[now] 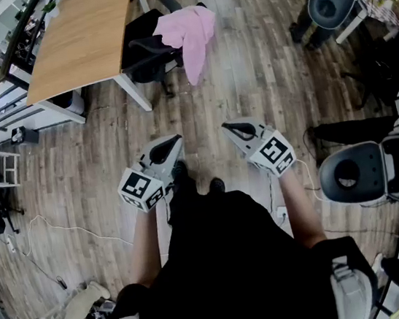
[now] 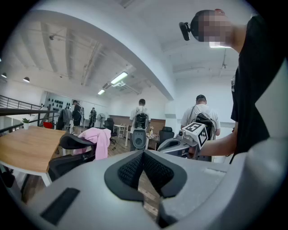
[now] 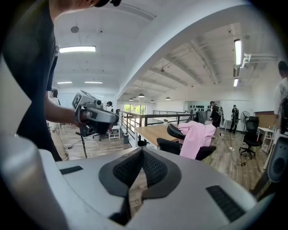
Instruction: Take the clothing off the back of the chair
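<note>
Partly, pink clothing [image 1: 189,35] covers the chair [image 1: 142,54] back; left claw [image 1: 176,142] and right claw [image 1: 229,127] sit closed, empty.

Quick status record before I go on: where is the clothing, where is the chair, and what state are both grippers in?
clothing: pink clothing, draped over the chair's back, hanging down
chair: black office chair, beside the wooden desk
left gripper: jaws together, nothing between them, well short of the chair
right gripper: jaws together, nothing between them, well short of the chair
task: not started; clothing untouched
</note>
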A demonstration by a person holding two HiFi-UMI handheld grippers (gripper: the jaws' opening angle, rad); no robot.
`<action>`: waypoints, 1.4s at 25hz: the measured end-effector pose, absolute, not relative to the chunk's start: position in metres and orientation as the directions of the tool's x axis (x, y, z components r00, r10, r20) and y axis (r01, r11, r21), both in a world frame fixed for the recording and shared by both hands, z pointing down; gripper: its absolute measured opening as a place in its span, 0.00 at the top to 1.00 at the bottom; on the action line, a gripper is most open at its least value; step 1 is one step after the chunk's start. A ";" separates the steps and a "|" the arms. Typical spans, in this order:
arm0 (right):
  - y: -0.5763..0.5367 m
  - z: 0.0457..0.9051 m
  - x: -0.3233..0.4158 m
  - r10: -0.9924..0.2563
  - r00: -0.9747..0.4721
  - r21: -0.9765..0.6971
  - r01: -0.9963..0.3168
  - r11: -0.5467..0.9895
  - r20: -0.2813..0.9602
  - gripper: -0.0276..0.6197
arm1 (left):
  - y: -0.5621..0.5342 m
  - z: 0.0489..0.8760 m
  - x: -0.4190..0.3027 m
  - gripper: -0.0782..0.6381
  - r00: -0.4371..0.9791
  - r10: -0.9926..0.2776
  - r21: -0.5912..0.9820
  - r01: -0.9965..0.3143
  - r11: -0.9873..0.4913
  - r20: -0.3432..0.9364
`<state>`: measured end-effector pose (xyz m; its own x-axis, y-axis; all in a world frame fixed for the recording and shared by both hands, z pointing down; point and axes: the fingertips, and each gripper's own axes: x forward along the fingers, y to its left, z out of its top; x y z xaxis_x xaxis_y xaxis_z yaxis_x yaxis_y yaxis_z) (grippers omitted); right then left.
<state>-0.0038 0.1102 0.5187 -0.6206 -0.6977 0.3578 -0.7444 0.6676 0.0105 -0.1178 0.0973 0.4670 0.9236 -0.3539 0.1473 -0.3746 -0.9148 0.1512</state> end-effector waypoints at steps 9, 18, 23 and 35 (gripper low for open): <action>0.111 0.520 -0.005 -0.692 -0.622 0.025 -0.736 0.676 0.366 0.96 | 0.098 0.471 -0.121 0.89 0.913 -0.374 0.165 -0.399 -0.902 0.164; 0.115 0.521 -0.011 -0.685 -0.634 -0.004 -0.735 0.678 0.360 0.96 | 0.102 0.475 -0.124 0.89 0.907 -0.383 0.173 -0.412 -0.895 0.178; 0.113 0.524 -0.010 -0.691 -0.627 0.004 -0.740 0.673 0.361 0.96 | 0.100 0.477 -0.123 0.89 0.904 -0.384 0.170 -0.415 -0.894 0.187; 0.109 0.533 -0.004 -0.721 -0.579 0.052 -0.765 0.642 0.380 0.96 | 0.101 0.481 -0.114 0.89 0.914 -0.357 0.156 -0.388 -0.909 0.192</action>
<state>-0.0042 0.1089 0.5326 -0.5790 -0.7212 0.3803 -0.7652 0.6417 0.0519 -0.1139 0.1010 0.4813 0.9140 -0.3572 0.1923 -0.3878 -0.9085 0.1555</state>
